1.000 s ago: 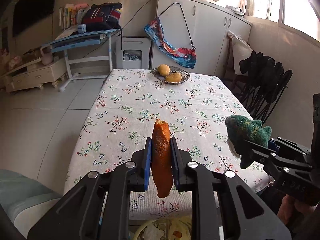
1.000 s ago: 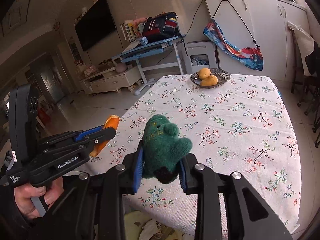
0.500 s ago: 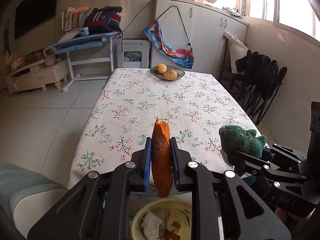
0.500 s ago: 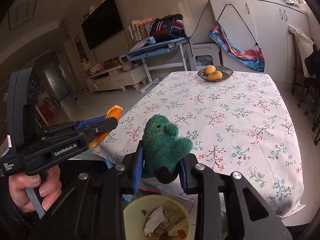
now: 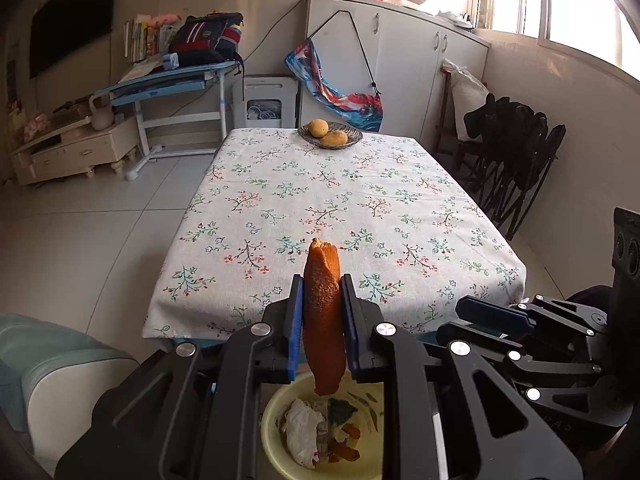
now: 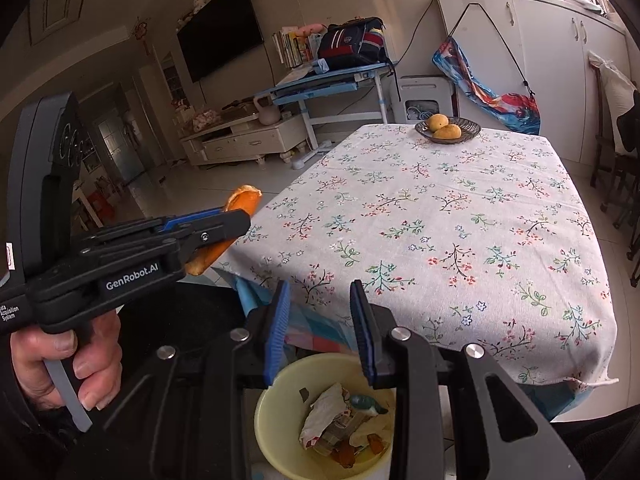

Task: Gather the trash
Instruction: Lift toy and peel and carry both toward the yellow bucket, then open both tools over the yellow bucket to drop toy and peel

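Left gripper (image 5: 320,312) clamps long orange peel strip (image 5: 323,312) upright, lower end hanging over pale yellow round bin (image 5: 276,412) holding crumpled white paper, scraps. Right gripper (image 5: 476,320) at right, nothing visible between fingers. Floral-cloth table (image 5: 320,208) ahead; dark fruit bowl (image 5: 330,136) at far edge.

A counter (image 5: 360,200) under a floral cloth (image 6: 460,216) extends ahead of the hand-held gripper. At its far end stands a dish (image 5: 330,135) with two fruits (image 5: 318,127). Beyond: white cabinets (image 5: 404,64) with a hanging bag (image 5: 336,96). Far left: a blue desk (image 5: 172,84) bearing a backpack (image 5: 208,38), and a wall television (image 6: 220,28).
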Tool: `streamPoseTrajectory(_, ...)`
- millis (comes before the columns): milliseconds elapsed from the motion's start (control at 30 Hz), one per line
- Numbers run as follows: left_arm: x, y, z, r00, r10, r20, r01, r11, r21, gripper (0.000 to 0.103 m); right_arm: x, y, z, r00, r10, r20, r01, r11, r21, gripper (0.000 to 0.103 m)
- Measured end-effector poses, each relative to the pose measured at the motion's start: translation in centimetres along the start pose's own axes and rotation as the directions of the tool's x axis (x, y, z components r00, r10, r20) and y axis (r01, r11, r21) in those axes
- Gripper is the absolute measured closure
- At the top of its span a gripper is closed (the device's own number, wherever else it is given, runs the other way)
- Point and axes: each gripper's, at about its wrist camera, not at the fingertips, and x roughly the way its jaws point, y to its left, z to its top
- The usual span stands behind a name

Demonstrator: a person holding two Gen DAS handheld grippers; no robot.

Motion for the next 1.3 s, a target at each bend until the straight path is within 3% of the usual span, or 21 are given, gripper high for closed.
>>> streamPoseTrajectory(400, -1.2, -0.2, -1.8, 1.0, -0.002, -0.02, 0.002, 1.0, 0.011, 0.085, -0.9, 0.2, -0.7, 1.0, -0.017, -0.001, 0.017, 1.0, 0.01, 0.071)
streamPoseTrajectory(1300, 0.8, -2.1, -7.7, 0.978, -0.033, -0.208, 0.046, 0.997, 0.058, 0.085, -2.0, -0.4, -1.3, 0.998, -0.055, 0.016, 0.054, 0.997, 0.054, 0.068)
